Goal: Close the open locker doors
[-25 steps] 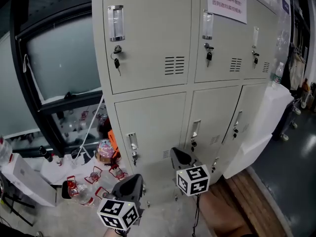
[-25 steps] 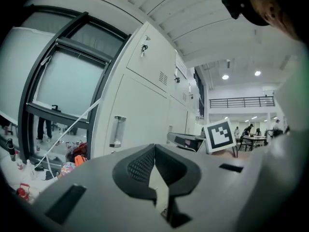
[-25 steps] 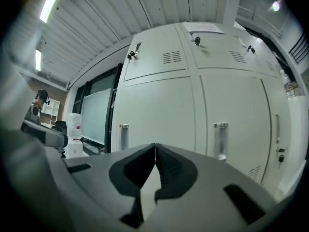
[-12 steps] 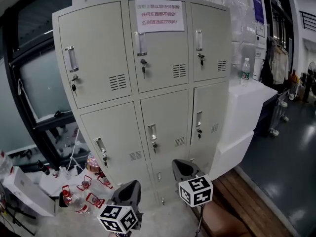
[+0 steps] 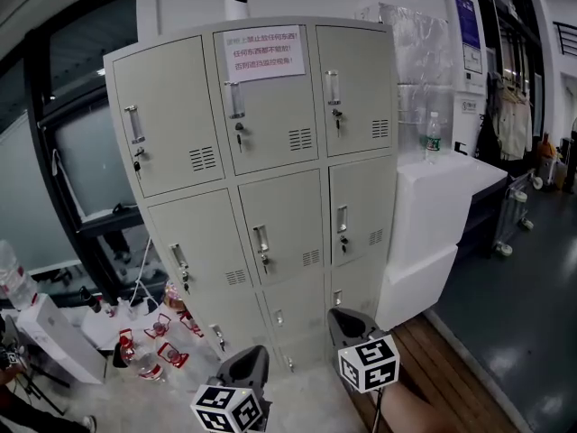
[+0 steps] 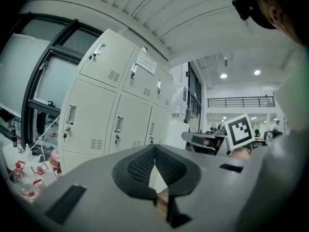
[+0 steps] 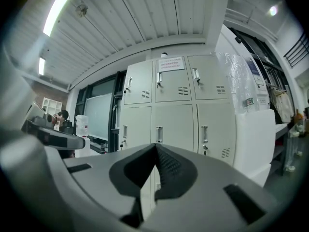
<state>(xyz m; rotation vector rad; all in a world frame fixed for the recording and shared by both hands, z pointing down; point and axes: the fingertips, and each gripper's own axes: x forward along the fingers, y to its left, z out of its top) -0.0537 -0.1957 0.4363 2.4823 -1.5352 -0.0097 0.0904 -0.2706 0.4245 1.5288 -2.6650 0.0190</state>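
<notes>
Lockers [image 5: 261,188] look farther off than before, all doors shut; my left gripper [image 5: 245,363] and right gripper [image 5: 345,321] are pressed together, empty, above pale floor [image 5: 311,404].

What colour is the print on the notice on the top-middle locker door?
Red, on a white notice; clearest in the head view.

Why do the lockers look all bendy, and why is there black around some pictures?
Head view: the wide lens bows the lockers outward, so their straight edges curve. Left gripper view: a round black border rings the picture, and the lockers lean sideways behind the left tool. Right gripper view: same black ring, the ceiling light strip glares white, and the right tool sits in shadow.
</notes>
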